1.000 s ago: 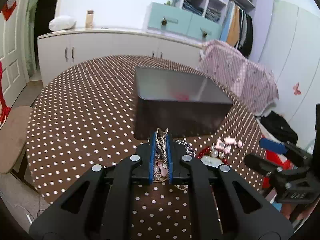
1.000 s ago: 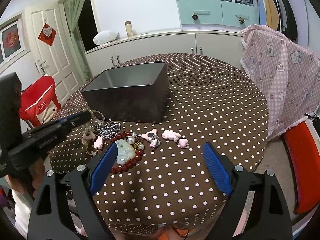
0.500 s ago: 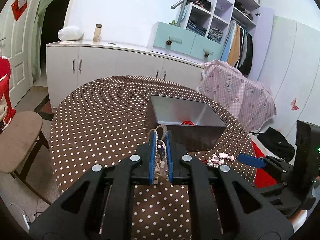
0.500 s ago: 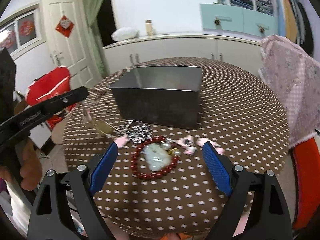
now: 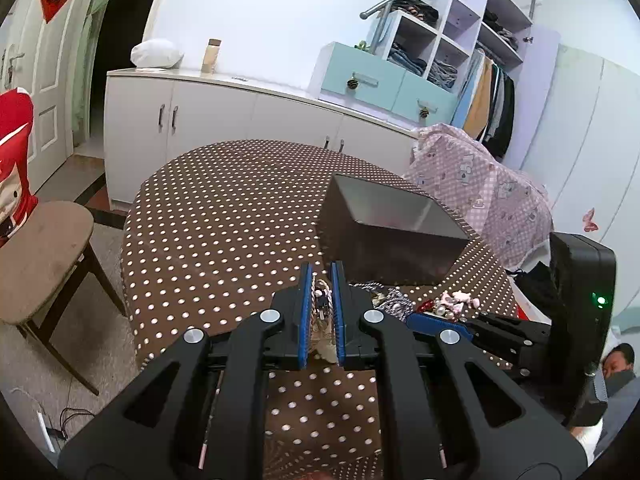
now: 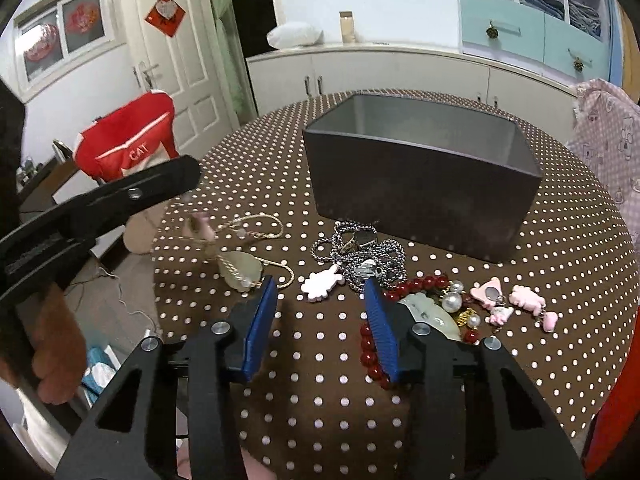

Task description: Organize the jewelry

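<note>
Left gripper has its fingers pinched nearly shut on the gold cord necklace, whose pale pendant hangs low, maybe dragging on the desk, hard to tell through the blur. I'd lift it clear before swinging over the dark box so the cord doesn't snag. Right gripper fingers have just been closing to about half open, nothing pinched yet, with the pink charm just ahead of them. Drop lower and centre on it first, away from the silver chain.
</note>
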{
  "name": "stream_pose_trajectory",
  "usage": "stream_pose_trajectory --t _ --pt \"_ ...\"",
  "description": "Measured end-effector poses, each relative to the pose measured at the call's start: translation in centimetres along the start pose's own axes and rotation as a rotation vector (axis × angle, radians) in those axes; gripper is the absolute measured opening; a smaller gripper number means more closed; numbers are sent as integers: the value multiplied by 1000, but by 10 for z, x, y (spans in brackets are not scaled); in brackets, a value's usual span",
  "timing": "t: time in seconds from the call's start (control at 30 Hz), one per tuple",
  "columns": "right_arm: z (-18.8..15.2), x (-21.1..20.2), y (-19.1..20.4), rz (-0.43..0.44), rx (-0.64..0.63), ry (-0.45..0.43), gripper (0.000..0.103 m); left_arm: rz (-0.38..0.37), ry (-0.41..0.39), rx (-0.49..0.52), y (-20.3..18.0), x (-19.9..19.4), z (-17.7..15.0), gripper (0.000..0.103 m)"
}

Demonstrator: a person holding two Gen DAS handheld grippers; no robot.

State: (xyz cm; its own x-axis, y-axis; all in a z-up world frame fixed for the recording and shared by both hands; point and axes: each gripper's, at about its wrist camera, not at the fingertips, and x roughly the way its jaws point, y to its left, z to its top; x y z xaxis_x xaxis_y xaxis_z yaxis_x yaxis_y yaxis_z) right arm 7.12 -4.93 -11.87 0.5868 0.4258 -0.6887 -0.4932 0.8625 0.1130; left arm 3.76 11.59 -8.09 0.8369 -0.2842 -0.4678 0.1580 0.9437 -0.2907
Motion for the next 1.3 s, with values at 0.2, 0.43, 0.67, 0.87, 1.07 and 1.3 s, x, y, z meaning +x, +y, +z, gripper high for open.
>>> stream_pose_trajectory --t 0.2,0.43,0.67,0.87,1.07,1.3 --pt "0 8 7 -55 -71 -9 15 -1 3 -20 10 0 -5 10" --pt "0 3 -1 -39 -43 -9 14 -3 -4 -37 17 -1 -3 10" --pt "2 -19 -10 -29 -15 -56 14 -27 -13 -37 18 -3 6 10" --pt "5 -40 -21 -46 -16 -108 14 -60 -28 -23 10 -4 22 10" --pt "11 -54 -35 -77 -3 -154 14 -79 -49 14 -9 -3 37 10" --pt "25 -69 -47 -108 7 -204 14 -107 -77 53 -34 -1 54 10"
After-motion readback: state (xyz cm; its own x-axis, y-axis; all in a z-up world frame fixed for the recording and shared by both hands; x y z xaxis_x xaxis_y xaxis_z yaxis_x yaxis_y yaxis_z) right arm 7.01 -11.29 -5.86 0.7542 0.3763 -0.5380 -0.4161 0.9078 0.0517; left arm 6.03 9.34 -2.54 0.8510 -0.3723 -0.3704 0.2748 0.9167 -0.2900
